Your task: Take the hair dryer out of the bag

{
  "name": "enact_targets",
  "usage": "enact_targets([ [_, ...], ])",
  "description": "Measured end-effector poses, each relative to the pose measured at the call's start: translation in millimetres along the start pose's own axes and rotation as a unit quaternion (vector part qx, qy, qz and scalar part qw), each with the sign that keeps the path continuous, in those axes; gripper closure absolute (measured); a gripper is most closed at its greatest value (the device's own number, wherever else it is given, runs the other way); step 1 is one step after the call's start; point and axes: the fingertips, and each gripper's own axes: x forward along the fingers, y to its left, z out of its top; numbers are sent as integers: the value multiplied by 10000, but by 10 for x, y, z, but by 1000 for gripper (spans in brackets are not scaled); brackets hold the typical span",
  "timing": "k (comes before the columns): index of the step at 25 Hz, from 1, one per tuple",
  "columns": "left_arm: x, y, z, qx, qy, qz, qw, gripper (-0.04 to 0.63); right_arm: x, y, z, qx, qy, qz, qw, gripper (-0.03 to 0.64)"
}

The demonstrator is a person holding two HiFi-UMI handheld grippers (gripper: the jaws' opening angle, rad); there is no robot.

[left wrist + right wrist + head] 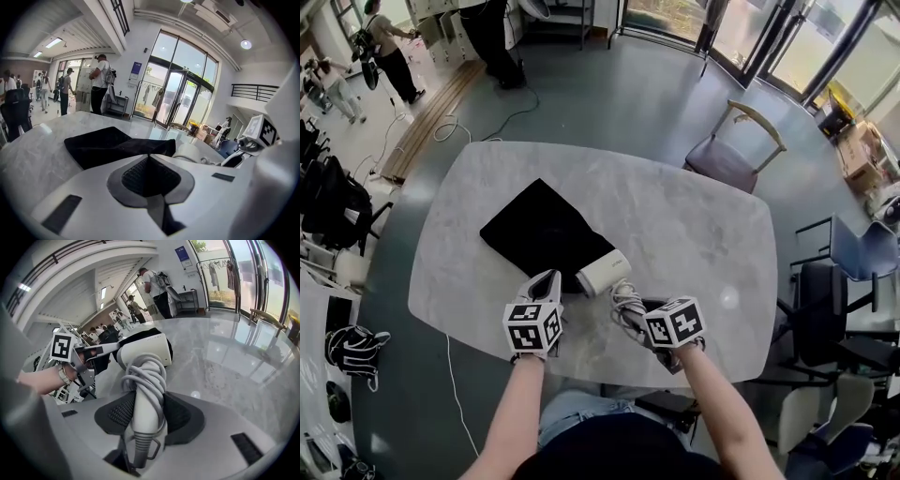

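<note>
— Left gripper (549, 277), status?
— Jaws are closed together on the near edge of the black bag (539, 230). That bag lies flat on the marble desk (694, 216), left of centre.
— Right gripper (630, 314)?
— Clamped on the handle of the white hair dryer (602, 272). The jaws stand wide, one pad on each side of the handle, and the grey cord (145, 376) is wound round the handle between them.
— Position of the hair dryer?
— Its barrel sits at the bag's near right corner, just right of the left gripper, with the handle pointing toward the near edge of the desk. Most of the barrel shows clear of the black fabric. Whether its far end is within the bag's mouth cannot be determined.
— Surroundings?
— Chairs (736, 150) stand beyond the desk's far right side.
</note>
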Motion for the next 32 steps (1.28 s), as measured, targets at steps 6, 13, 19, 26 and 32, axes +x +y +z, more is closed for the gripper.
enact_targets([
  [6, -5, -72, -11, -96, 17, -10, 10000, 572, -427, -252, -111, 125, -413, -287, 9987, 416],
  [13, -46, -210, 13, -57, 17, -105, 9999, 419, -815, -476, -72, 476, -1121, -595, 9908, 416],
  [19, -141, -399, 102, 71, -190, -14, 9998, 420, -1045, -600, 17, 432, -1657, -853, 9815, 416],
  [26, -330, -495, 290, 250, -581, 78, 9980, 426, -1186, -609, 89, 385, -2104, -975, 9720, 416],
  [32, -413, -378, 615, 470, -925, 95, 9946, 452, -1396, -610, 378, 248, -2619, -1349, 9553, 416],
])
